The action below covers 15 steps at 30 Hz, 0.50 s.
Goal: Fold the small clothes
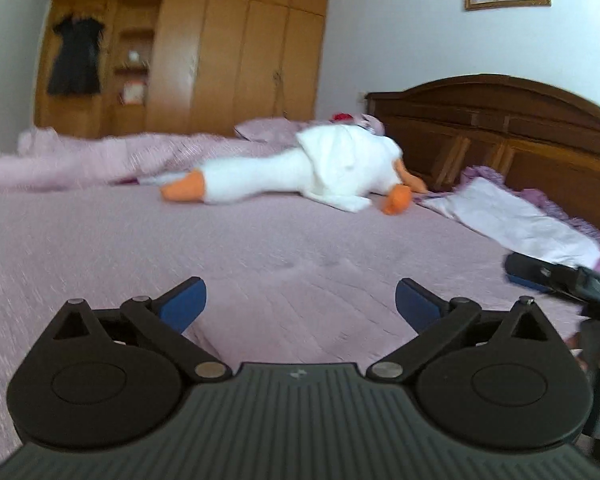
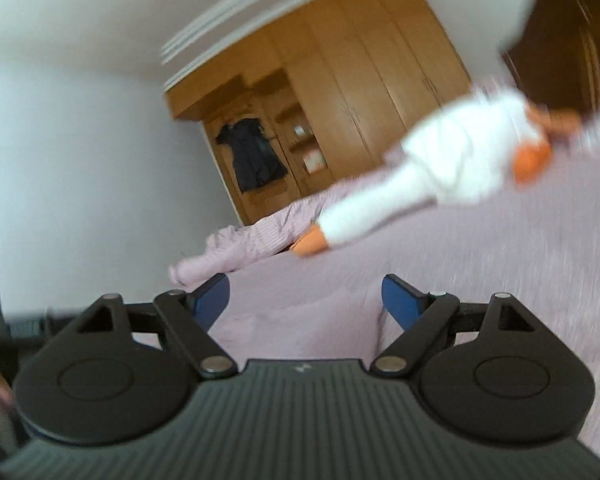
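My left gripper (image 1: 300,300) is open above the pink bedspread (image 1: 260,264), with nothing between its blue pads. My right gripper (image 2: 306,298) is open too and empty; its view is tilted and blurred. In the left wrist view the right gripper (image 1: 540,274) shows as a dark shape at the right edge, over the bed. A pale lilac cloth with a frilled purple edge (image 1: 516,220) lies flat near the headboard, far right. No small garment lies between either pair of fingers.
A white plush goose (image 1: 312,172) with orange beak and feet lies across the bed's far side, also blurred as the goose (image 2: 440,172). A crumpled pink quilt (image 1: 100,156) is behind it. Dark wooden headboard (image 1: 500,128) on the right, wardrobe (image 1: 228,48) with a hanging black dress (image 1: 76,60) beyond.
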Motion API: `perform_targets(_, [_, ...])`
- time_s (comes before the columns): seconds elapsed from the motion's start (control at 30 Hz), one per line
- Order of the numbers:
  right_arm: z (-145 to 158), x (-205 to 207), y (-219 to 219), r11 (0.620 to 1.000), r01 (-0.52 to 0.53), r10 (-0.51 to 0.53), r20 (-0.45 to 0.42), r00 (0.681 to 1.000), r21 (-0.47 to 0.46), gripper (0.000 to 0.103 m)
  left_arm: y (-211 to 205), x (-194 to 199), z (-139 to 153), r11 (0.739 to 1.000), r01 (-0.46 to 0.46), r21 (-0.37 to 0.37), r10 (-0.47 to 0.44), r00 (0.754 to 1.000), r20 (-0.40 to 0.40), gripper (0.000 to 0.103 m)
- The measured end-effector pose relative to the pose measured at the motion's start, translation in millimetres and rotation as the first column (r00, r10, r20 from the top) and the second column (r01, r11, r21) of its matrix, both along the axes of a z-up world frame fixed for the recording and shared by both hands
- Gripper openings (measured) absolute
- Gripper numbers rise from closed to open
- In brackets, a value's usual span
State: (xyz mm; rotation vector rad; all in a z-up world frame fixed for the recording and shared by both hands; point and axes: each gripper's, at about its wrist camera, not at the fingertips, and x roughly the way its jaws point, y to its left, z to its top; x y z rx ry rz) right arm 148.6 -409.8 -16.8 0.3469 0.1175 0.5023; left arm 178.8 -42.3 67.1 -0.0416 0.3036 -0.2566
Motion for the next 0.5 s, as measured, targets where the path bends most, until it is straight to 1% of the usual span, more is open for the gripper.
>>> perform_targets(0.03, [-2, -2, 5, 0.998, 0.036, -0.033, 0.041, 0.999, -0.054, 0.085, -2, 5, -4, 1.000, -0.009, 0.015, 0.008, 1.000, 0.005, 0.103])
perform_targets(0.07, [-3, -4, 11, 0.989, 0.096, -0.087, 0.090, 0.992, -0.110, 0.085, -4, 9, -9, 1.000, -0.010, 0.023, 0.010, 1.000, 0.013, 0.103])
perform_targets(0.1, [-6, -11, 22, 0.968, 0.166, -0.136, 0.162, 0.977, -0.188, 0.087, -5, 13, -14, 0.999, -0.003, 0.032, 0.002, 1.000, 0.021, 0.103])
perform_targets(0.13, [-10, -16, 31, 0.941, 0.218, -0.161, 0.226, 0.961, -0.258, 0.092, -5, 15, -20, 0.999, 0.007, 0.038, -0.008, 1.000, 0.024, 0.103])
perform_targets(0.17, [-12, -17, 37, 0.927, 0.227, -0.150, 0.259, 0.954, -0.300, 0.096, -6, 18, -27, 0.999, 0.018, 0.036, -0.019, 1.000, 0.023, 0.103])
perform_targets(0.2, [-15, -18, 40, 0.928, 0.211, -0.129, 0.264, 0.956, -0.309, 0.103, -8, 21, -34, 0.999, 0.028, 0.028, -0.028, 0.999, 0.019, 0.103])
perform_targets(0.27, [-18, -12, 41, 0.934, 0.179, -0.106, 0.238, 0.966, -0.310, 0.103, -10, 27, -48, 0.999, 0.044, 0.016, -0.044, 0.999, 0.007, 0.103])
perform_targets(0.4, [-32, 1, 47, 0.923, 0.141, -0.079, 0.180, 0.980, -0.358, 0.103, -19, 35, -77, 0.994, 0.066, 0.083, -0.066, 0.998, 0.003, 0.103])
perform_targets(0.43, [-32, 4, 47, 0.923, 0.122, -0.064, 0.166, 0.984, -0.366, 0.103, -22, 36, -83, 0.992, 0.079, 0.102, -0.079, 0.997, -0.008, 0.103])
perform_targets(0.5, [-31, 5, 52, 0.927, 0.095, -0.044, 0.147, 0.988, -0.363, 0.103, -24, 38, -95, 0.990, 0.084, 0.116, -0.082, 0.996, -0.018, 0.103])
